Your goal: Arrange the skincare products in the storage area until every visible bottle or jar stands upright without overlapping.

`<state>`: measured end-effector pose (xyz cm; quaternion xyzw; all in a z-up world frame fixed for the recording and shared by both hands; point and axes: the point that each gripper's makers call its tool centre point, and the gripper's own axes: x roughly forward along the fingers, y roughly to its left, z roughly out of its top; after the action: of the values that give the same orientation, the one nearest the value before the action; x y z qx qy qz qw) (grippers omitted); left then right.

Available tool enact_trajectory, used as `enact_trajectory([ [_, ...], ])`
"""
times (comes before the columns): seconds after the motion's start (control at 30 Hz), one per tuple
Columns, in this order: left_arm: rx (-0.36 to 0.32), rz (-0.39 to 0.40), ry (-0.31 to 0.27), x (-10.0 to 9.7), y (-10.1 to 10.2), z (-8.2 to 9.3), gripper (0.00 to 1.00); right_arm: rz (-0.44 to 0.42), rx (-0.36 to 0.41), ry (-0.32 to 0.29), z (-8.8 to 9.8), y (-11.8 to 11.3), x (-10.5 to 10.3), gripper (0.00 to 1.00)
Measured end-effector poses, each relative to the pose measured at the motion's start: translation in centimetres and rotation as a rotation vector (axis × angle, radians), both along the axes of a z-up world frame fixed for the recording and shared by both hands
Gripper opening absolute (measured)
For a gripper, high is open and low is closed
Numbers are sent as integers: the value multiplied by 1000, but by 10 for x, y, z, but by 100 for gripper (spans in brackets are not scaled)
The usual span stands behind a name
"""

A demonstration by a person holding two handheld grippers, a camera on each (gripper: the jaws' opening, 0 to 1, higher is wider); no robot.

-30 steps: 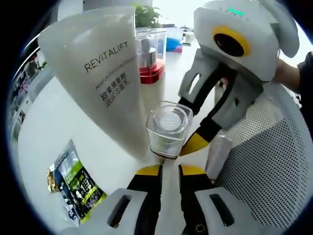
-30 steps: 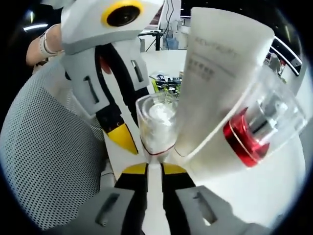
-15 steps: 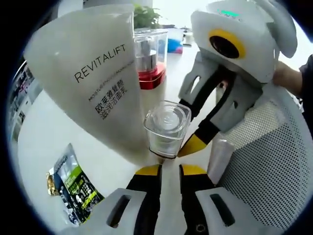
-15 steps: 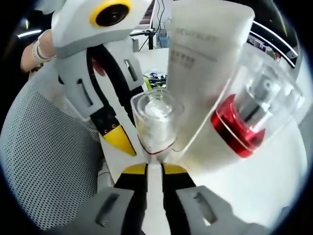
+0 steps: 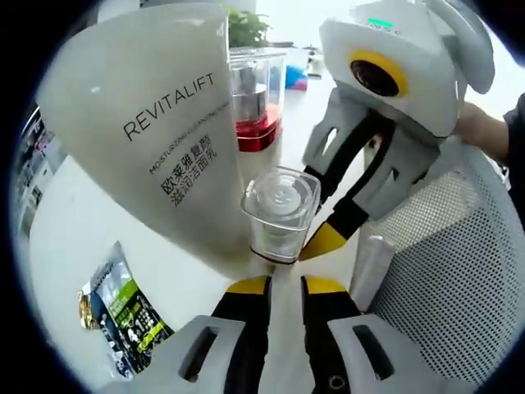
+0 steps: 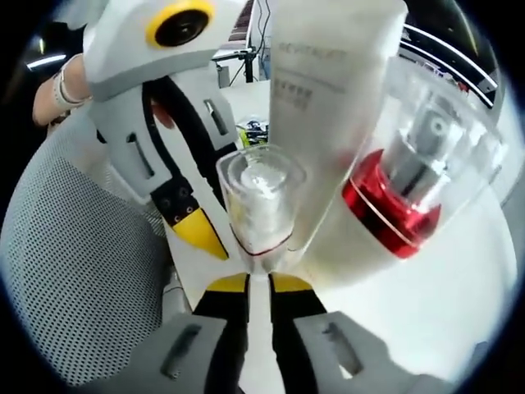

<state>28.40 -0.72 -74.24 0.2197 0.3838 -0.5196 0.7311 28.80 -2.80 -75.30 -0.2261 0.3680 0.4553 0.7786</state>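
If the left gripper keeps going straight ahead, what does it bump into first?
Probably the small clear-capped bottle standing right beyond the left gripper and its jaw tips. The big white Revitalift tube stands just to one side, though depth is hard to judge.

Tube (image 5: 156,139) left of capped bottle (image 5: 279,215); pump bottle (image 5: 256,98) behind; sachet (image 5: 123,316) on table (image 5: 57,238).

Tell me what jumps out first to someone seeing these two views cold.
The big white Revitalift tube dominates the left gripper view, standing on its cap beside a bottle with a red collar under a clear cap. Dead centre, both grippers meet at a small clear-capped bottle: the left gripper from below, the right gripper reaching in from the right. White mesh lies at the right.
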Motion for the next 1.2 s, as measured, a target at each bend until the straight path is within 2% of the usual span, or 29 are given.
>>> enact_trajectory([
  [0.23,22,3,-12,-8,23,7,11,-8,0,42,9,-13,-15,11],
  [0.37,24,9,-12,-16,33,11,11,-36,22,116,14,-21,-30,12],
  [0.43,18,19,-11,-19,36,12,11,-53,22,167,16,-26,-41,13],
  [0.47,14,25,-8,-22,37,13,11,-71,18,218,15,-29,-49,15],
  [0.53,9,31,-8,-26,38,13,11,-94,5,265,15,-35,-58,18],
  [0.6,0,42,-4,-29,39,14,11,-101,8,279,16,-37,-62,18],
  [0.67,-13,56,0,-31,40,15,11,-117,15,333,17,-38,-72,18],
  [0.8,-23,65,6,-35,41,15,11,-132,1,401,11,-42,-85,20],
  [0.9,-34,78,8,-36,43,16,11,-152,-18,489,4,-45,-97,21],
  [1.0,-36,86,7,-37,46,16,11,-160,-27,517,-3,-44,-100,23],
  [1.2,-59,102,2,-38,48,20,11,-243,-4,575,-11,-42,-98,26],
])
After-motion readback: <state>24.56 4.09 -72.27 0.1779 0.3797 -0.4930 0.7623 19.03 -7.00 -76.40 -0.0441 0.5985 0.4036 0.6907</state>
